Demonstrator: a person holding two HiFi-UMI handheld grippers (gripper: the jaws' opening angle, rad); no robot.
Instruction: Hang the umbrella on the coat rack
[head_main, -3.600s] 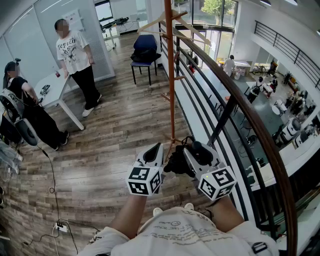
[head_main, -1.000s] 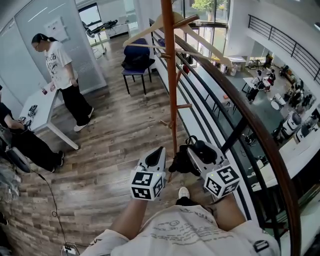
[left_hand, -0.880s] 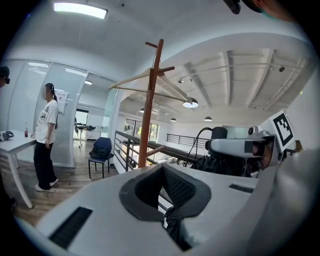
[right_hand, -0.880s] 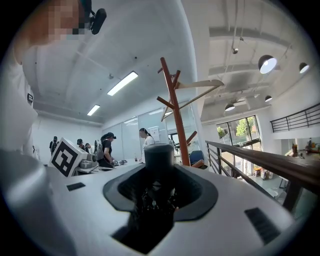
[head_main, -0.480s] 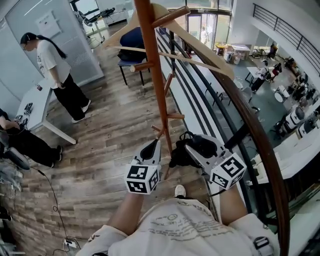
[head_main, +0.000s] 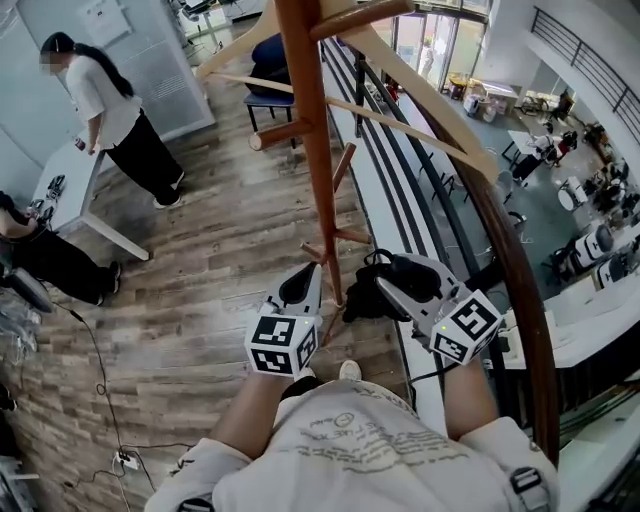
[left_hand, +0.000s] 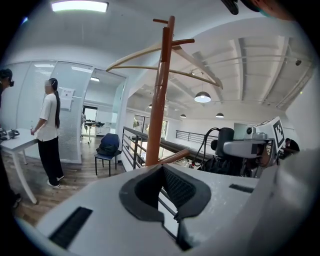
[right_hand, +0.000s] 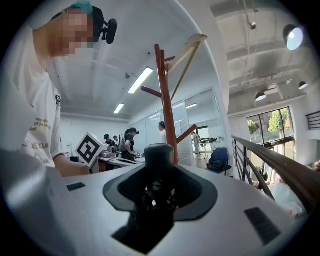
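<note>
The coat rack is a red-brown pole with short pegs and long pale wooden arms, standing straight ahead of me by the railing. My right gripper is shut on a folded black umbrella, held low just right of the pole's foot. In the right gripper view the umbrella's black handle sticks up between the jaws of the gripper, with the rack behind it. My left gripper is shut and holds nothing, just left of the pole. In the left gripper view its jaws point at the rack.
A dark curved railing runs along the right, with a drop to a lower floor beyond it. A blue chair holding a dark bag stands behind the rack. One person stands by a white table at left. Cables lie on the wooden floor.
I have come closer to the rack: its pole now looms larger and nearer in the head view. Both grippers keep their hold and stay low near its foot.
</note>
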